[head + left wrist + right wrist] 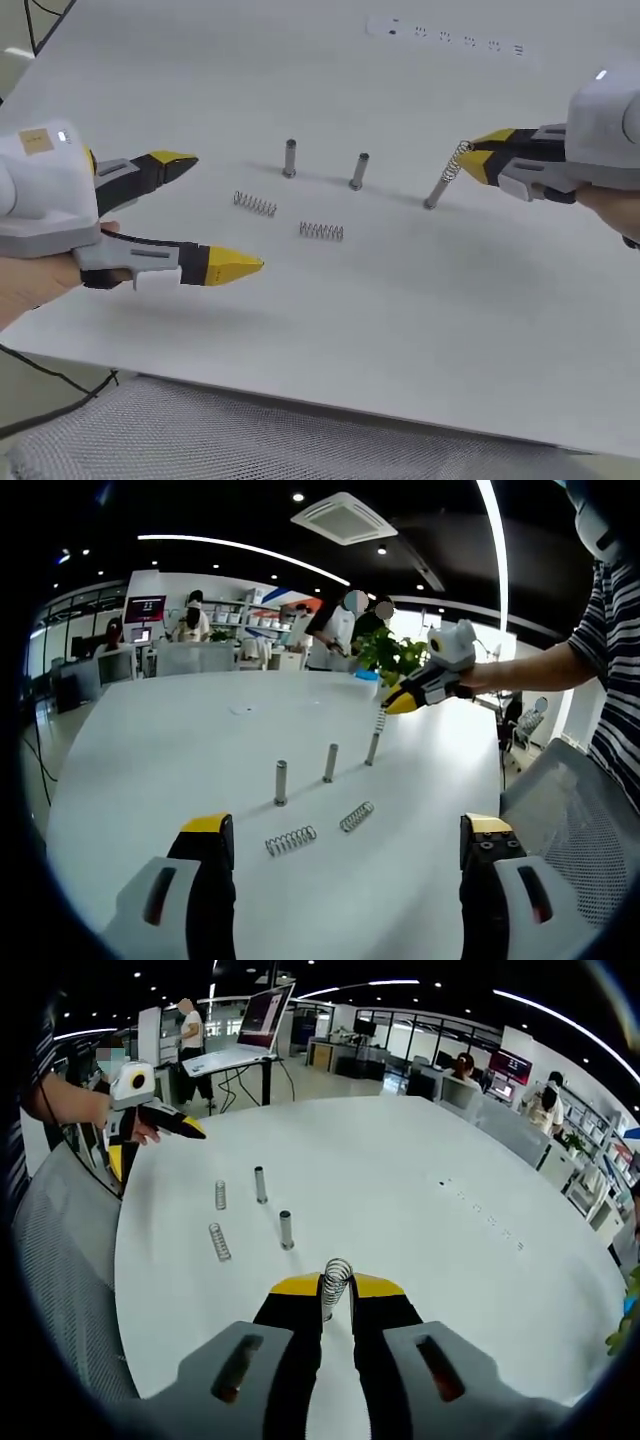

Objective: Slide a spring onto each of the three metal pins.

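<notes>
Now, thin coiled spring (458,162) pinched in right gripper (472,157) atop leaning pin (437,193), left gripper (218,212) fingers spread.

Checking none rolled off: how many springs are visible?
3. Farther spring and nearer spring lie on the table; third spring is clamped in the right gripper, at the rightmost pin.

No readable text, label, brand, number or sign on anything in sight
</notes>
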A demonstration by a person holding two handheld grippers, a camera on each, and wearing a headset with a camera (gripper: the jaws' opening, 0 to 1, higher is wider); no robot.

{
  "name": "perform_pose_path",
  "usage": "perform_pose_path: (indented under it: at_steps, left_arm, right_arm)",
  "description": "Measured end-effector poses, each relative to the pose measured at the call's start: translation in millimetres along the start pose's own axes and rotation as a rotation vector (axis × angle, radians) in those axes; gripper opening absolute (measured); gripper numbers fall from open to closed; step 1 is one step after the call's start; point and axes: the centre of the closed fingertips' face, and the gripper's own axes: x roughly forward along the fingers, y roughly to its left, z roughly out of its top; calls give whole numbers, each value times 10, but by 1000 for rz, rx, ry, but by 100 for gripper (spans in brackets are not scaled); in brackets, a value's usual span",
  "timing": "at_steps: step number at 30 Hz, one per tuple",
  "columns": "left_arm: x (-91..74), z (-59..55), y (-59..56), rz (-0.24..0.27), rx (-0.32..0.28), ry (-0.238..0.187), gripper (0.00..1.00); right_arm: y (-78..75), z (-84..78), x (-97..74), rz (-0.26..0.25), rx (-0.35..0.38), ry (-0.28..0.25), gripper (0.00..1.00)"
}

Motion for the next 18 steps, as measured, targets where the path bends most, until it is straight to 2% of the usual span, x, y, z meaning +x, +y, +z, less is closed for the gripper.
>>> perform_pose_path:
  at_steps: [18]
  left_arm:
    - [2,18,-5,-6,-6,0,91]
  right_arm:
    - [7,-35,38,7,-9,10,12]
